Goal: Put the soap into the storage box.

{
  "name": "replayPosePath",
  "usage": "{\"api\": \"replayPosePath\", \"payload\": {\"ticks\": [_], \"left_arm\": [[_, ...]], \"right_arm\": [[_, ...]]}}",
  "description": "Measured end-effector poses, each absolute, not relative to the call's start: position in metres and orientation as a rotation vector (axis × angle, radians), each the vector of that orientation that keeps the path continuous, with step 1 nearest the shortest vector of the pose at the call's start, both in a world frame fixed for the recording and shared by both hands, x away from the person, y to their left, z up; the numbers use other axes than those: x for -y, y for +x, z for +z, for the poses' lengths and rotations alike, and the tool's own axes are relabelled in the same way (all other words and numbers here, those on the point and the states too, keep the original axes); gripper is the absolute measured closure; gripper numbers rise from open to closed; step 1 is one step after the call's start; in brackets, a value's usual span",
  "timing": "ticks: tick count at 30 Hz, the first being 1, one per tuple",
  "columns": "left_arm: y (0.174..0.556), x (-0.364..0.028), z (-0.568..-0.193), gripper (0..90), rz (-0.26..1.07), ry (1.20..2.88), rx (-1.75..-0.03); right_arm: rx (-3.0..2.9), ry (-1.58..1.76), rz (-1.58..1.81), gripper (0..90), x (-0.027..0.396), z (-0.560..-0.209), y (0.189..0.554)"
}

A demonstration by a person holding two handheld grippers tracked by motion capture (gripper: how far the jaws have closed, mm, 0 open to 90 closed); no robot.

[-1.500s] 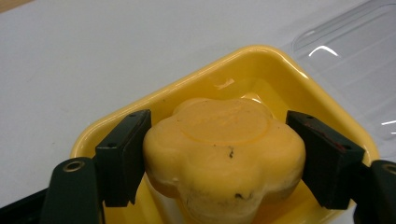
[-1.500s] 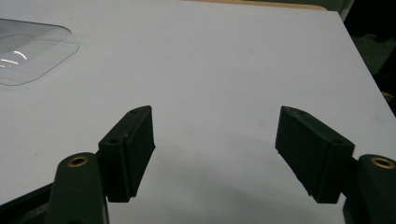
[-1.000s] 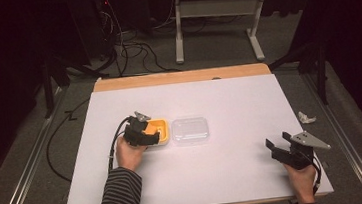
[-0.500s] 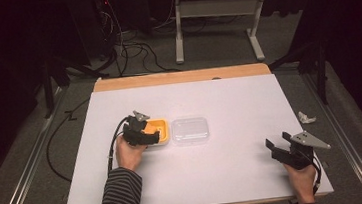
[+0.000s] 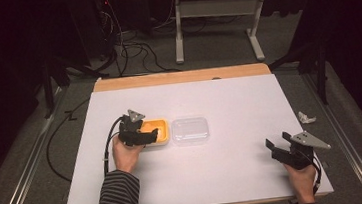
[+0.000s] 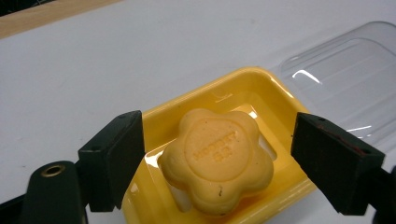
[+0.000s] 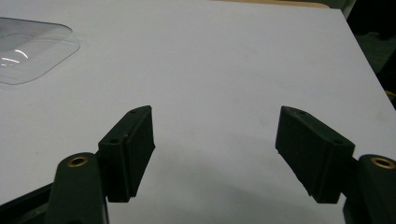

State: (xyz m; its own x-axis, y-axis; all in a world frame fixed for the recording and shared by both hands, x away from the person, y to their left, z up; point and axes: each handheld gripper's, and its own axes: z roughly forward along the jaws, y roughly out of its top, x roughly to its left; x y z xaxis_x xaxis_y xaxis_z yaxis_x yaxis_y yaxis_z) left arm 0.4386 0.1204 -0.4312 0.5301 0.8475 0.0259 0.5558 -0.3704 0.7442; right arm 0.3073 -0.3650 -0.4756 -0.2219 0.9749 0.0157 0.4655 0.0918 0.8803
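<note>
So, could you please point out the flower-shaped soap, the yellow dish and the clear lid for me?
flower-shaped soap (image 6: 217, 161): left gripper view, on its stamped top face.
yellow dish (image 6: 243, 80): left gripper view, on its far rim.
clear lid (image 5: 190, 129): high view, on the middle of its flat top.

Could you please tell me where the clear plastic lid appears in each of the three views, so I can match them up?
High view: the clear lid lies near the middle of the table, just right of the yellow dish.
Left gripper view: the lid is at the upper right, behind the dish.
Right gripper view: the lid sits in the upper left corner.
Shared landmark: the white table.
</note>
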Motion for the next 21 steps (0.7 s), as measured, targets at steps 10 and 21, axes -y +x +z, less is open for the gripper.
{"api": "replayPosePath", "payload": {"ticks": [10,21], "left_arm": [[0.424,-0.128,-0.415,18.4,0.54,2.019,-1.111],[0.408,-0.142,-0.406,19.0,0.523,1.938,-1.123]], "right_arm": [[-1.767,1.419,1.062,28.6,0.364,-0.476,0.308],[-1.768,1.418,1.061,28.6,0.364,-0.476,0.308]]}}
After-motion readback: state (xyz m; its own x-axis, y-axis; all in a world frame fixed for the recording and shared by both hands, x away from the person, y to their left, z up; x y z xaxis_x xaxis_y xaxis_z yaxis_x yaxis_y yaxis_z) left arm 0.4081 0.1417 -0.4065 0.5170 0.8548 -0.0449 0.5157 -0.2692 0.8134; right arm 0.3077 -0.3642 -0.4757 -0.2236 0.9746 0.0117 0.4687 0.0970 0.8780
